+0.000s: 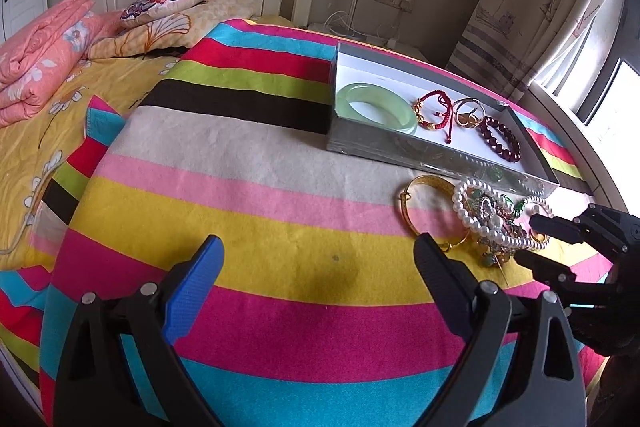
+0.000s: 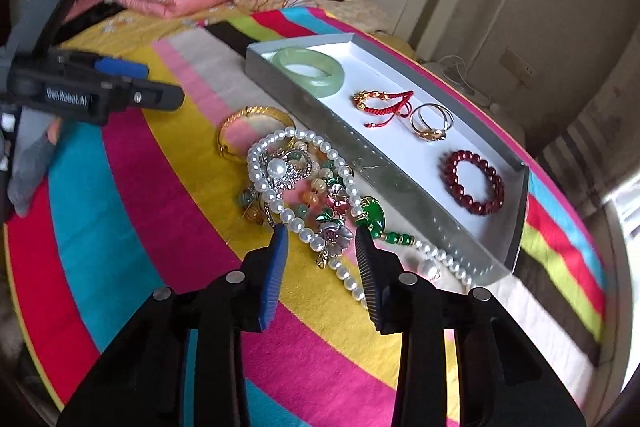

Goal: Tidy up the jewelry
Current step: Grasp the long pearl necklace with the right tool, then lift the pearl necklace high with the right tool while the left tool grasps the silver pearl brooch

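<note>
Jewelry pile (image 2: 304, 187) lies near the part-filled tray (image 2: 384, 163); right claw (image 2: 320, 235), spread, straddles the flower brooch (image 2: 334, 237). Next: pinch cleanly, untangled. Left claw (image 1: 316, 251) spread, idle.

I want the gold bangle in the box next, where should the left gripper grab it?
Grip the gold bangle on its far-left arc, coming from the left gripper's side. It lies flat, and that arc sits bare on the blanket, while the pearl necklace overlaps its near side.
</note>
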Action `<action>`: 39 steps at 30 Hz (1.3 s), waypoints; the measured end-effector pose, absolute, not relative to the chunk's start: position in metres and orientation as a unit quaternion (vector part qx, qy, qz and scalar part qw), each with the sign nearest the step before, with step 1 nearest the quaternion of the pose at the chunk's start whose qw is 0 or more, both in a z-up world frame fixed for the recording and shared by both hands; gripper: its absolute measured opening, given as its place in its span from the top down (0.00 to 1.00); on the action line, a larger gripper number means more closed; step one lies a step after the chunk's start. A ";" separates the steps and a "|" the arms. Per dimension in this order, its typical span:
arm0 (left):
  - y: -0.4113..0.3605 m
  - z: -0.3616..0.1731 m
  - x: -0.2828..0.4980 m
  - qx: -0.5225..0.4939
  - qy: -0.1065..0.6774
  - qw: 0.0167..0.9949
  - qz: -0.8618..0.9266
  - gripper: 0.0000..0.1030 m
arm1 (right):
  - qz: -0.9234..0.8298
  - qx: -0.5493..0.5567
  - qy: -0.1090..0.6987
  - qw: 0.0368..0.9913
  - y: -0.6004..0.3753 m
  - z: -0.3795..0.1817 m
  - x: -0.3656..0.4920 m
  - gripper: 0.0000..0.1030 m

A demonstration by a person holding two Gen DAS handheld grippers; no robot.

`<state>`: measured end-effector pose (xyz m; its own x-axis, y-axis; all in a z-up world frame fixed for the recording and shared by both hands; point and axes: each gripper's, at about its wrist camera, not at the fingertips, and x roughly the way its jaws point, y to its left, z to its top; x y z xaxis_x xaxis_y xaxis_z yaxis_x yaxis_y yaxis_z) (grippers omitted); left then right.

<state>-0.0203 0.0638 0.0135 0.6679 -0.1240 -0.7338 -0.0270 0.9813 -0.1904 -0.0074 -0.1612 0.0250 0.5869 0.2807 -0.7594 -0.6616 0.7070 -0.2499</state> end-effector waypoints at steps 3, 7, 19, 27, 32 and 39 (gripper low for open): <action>0.064 0.013 -0.020 -0.095 0.407 0.908 -0.027 0.08 | 0.284 -0.288 0.353 0.844 -0.155 0.022 -0.007 0.67; 0.065 0.012 -0.020 -0.097 0.408 0.907 -0.026 0.08 | 0.281 -0.328 0.334 0.838 -0.144 0.019 -0.010 0.73; 0.059 0.014 -0.022 -0.080 0.407 0.910 -0.018 0.08 | 0.277 -0.107 0.229 0.927 -0.224 0.083 -0.039 0.93; -0.007 0.018 -0.025 -0.036 0.410 0.908 -0.077 0.10 | 0.243 -0.024 0.197 0.950 -0.265 0.091 -0.051 0.93; -0.046 0.012 -0.013 -0.018 0.425 0.900 -0.095 0.43 | 0.239 -0.014 0.202 0.950 -0.278 0.086 -0.058 0.93; -0.061 0.011 0.000 -0.028 0.447 0.891 -0.068 0.45 | 0.238 0.018 0.199 0.950 -0.295 0.079 -0.058 0.93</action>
<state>-0.0001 -0.0612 0.0106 0.5904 -0.1461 -0.7937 0.0956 0.9892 -0.1110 -0.0585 -0.2951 0.0789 0.8073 0.4595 -0.3702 -0.4451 0.8861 0.1291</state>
